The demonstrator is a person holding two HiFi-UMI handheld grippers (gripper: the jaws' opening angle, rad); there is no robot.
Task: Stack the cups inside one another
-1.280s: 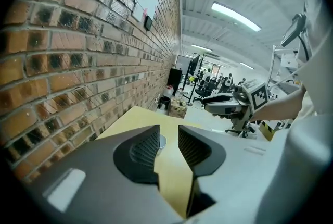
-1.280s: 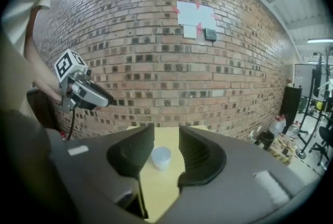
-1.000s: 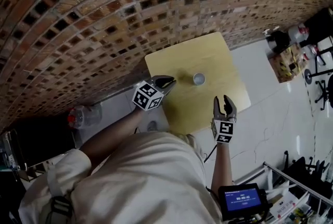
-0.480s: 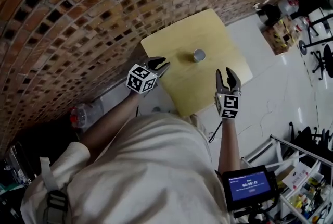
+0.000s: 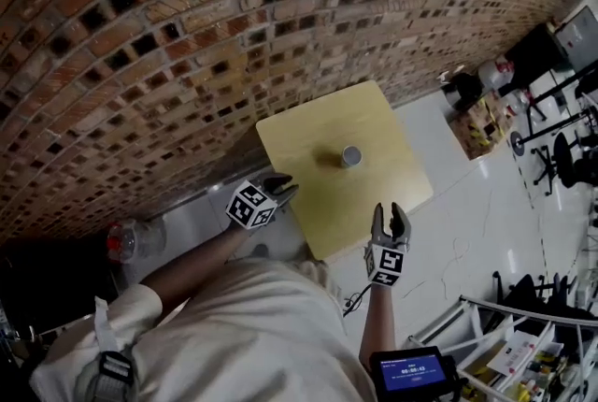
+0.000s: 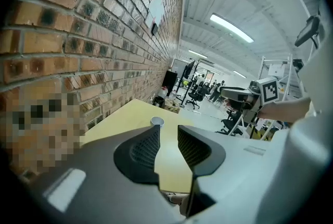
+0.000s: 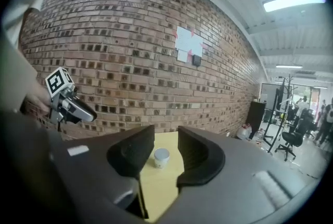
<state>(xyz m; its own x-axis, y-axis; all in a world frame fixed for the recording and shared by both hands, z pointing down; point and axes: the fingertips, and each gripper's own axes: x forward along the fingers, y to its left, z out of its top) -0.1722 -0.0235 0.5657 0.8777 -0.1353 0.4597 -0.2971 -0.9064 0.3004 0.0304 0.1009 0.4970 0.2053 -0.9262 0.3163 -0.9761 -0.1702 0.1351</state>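
A small pale cup (image 5: 350, 155) stands upright alone near the middle of the square yellow table (image 5: 308, 134). Whether others sit nested inside it I cannot tell. My left gripper (image 5: 280, 189) hangs off the table's near left edge. Its jaws have just been opening and nothing is between them (image 6: 167, 134). My right gripper (image 5: 390, 217) floats off the table's near right corner, open and empty (image 7: 165, 140). Both point toward the cup (image 6: 157, 122) (image 7: 161, 157), well short of it. Each gripper shows in the other's view: the right gripper (image 6: 232, 94), the left gripper (image 7: 79, 109).
A brick wall (image 5: 187, 35) runs behind the table. A plastic bottle (image 5: 126, 239) lies on the floor at the left. Bags and a box (image 5: 472, 115), chairs and metal racks (image 5: 523, 335) stand to the right on the white floor. A small screen (image 5: 409, 372) sits by my right arm.
Both grippers have drawn back from the table toward my body. The left jaws, together a second ago, now stand apart. The cup has not moved on the table.
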